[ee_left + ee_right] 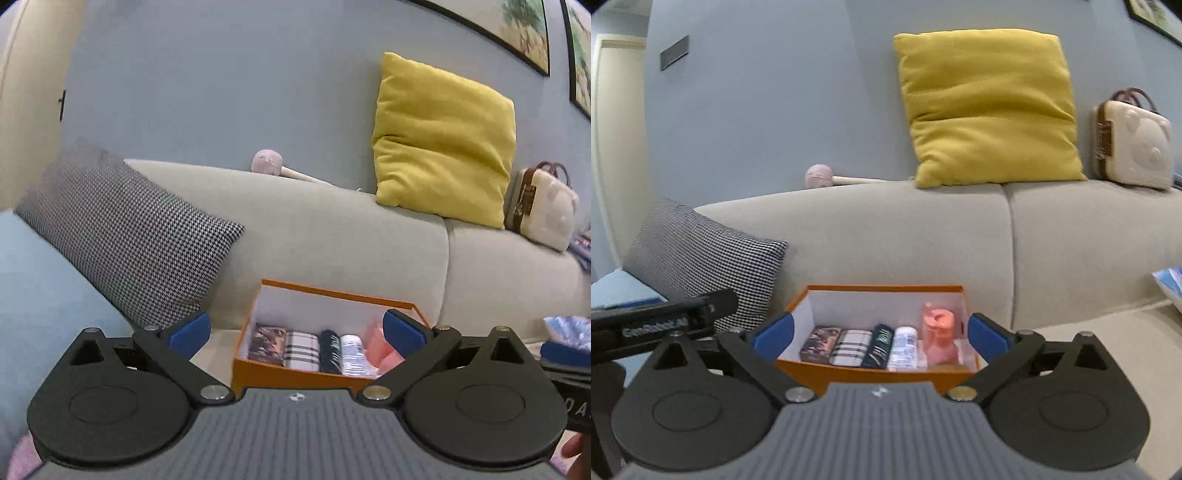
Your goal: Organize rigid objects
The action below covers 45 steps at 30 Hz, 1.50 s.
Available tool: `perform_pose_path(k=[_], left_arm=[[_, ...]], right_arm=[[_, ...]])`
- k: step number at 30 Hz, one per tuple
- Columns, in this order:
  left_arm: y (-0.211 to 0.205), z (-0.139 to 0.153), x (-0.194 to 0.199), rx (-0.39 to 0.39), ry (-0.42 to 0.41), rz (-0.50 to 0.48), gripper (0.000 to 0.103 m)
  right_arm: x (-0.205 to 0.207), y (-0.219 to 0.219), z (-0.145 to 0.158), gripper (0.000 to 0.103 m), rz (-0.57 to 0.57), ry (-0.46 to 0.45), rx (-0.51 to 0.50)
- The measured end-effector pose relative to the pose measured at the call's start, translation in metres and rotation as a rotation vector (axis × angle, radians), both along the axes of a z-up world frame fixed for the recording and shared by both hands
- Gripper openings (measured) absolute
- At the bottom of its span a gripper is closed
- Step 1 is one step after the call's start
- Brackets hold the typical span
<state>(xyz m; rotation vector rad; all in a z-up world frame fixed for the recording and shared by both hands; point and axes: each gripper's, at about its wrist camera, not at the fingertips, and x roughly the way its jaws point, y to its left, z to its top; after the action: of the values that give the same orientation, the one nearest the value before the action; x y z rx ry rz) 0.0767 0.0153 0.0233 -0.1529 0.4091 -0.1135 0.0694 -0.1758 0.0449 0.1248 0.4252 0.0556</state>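
Note:
An orange box [295, 376] [871, 374] sits on the sofa seat in both views. Inside, in a row, lie a dark patterned box [820, 343], a plaid case [851, 347], a black case [878, 346], a white bottle [904, 347] and a pink bottle [938, 338]. The same row shows in the left wrist view, with the plaid case [301, 349] and the pink bottle [376, 349]. My left gripper [295, 332] is open and empty in front of the box. My right gripper [881, 334] is open and empty, its fingers on either side of the box.
A houndstooth cushion [125, 240] [701, 258] leans at the left. A yellow cushion [443, 140] [990, 107], a pink-headed mallet [269, 162] [820, 175] and a small cream case [543, 206] [1132, 144] rest on the sofa back. Blue packets [569, 328] lie at the right.

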Motion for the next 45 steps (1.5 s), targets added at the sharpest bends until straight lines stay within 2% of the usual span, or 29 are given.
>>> perform_pose_path(k=[9,14,19,45], left_arm=[[-0.004,-0.025,-0.020,0.066,0.042,0.023,0.103],[-0.010,-0.036,-0.036,0.131,0.049,0.037,0.103],[-0.004,-0.039,-0.037,0.104,0.082,0.045,0.103],[-0.010,-0.045,-0.038,0.168,0.118,0.012,0.103]], right_arm=[[-0.023,0.003,-0.021,0.100,-0.051,0.020,-0.037],[-0.030,0.008,-0.030,0.100,-0.054,0.045,-0.065],[-0.037,0.012,-0.033,0.100,-0.035,0.050,-0.081],[-0.037,-0.007,-0.050,0.101,-0.083,0.131,-0.004]])
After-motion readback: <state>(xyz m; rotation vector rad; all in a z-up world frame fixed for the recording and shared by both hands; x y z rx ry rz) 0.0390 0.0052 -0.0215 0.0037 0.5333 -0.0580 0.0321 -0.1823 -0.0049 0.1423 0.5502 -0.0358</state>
